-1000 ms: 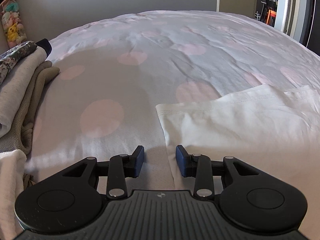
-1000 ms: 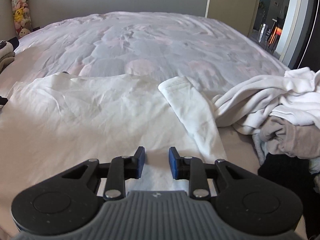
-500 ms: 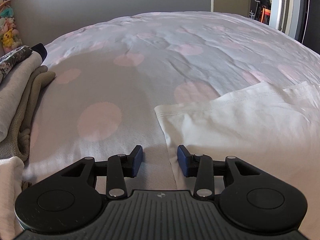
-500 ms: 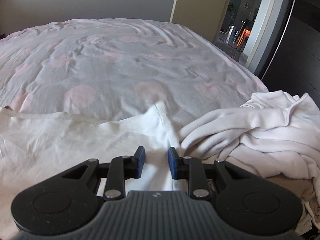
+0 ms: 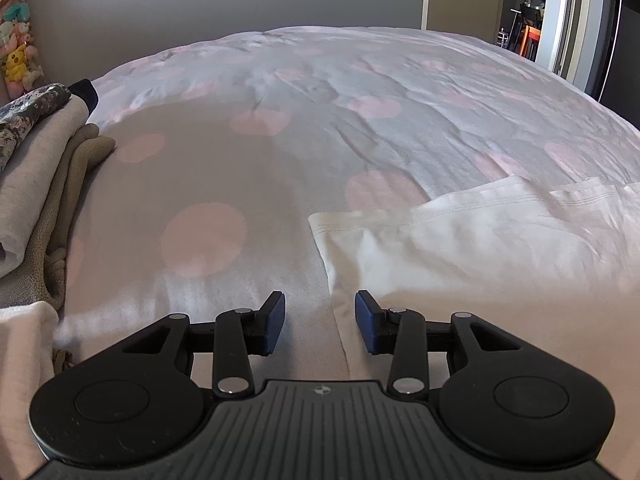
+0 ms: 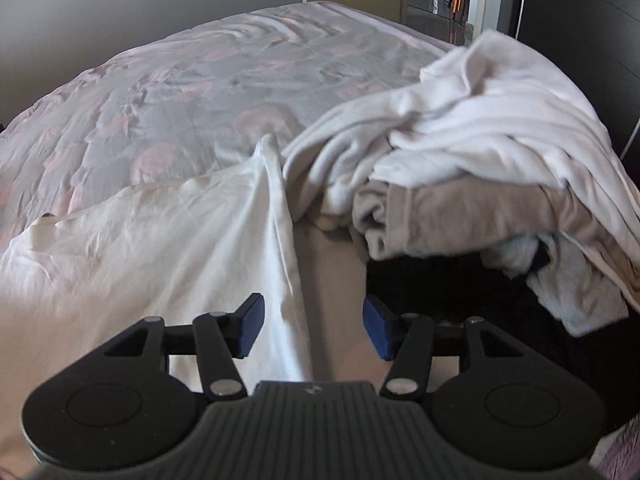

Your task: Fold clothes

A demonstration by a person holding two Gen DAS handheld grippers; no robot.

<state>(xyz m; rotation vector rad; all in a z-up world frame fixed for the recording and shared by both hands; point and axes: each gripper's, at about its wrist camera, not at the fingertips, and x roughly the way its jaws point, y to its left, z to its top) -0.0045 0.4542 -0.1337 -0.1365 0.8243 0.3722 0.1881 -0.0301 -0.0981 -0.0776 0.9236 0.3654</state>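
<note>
a wide bed [image 5: 360, 128] is covered by a crumpled pale duvet printed with pink dots, backed by a grey wall, with a doorway seen past its far right corner. a stack of folded clothes [image 5: 36, 184] is set along the bed's left edge, and soft toys [image 5: 16, 56] are seen against the wall behind it. a heap of unfolded laundry [image 6: 500, 160], white over beige and dark pieces, is piled at the bed's right edge.

the left gripper [image 5: 320, 322] is held with its blue pads parted and nothing between them, low over the duvet. the right gripper [image 6: 312, 326] is spread wider, and nothing is clamped.

a white garment [image 5: 460, 248] is spread flat near the bed's front edge. its left side edge runs between the left gripper's fingers, and its right side edge [image 6: 280, 240] is seen between the right gripper's fingers, just beside the laundry heap; contact cannot be told.
</note>
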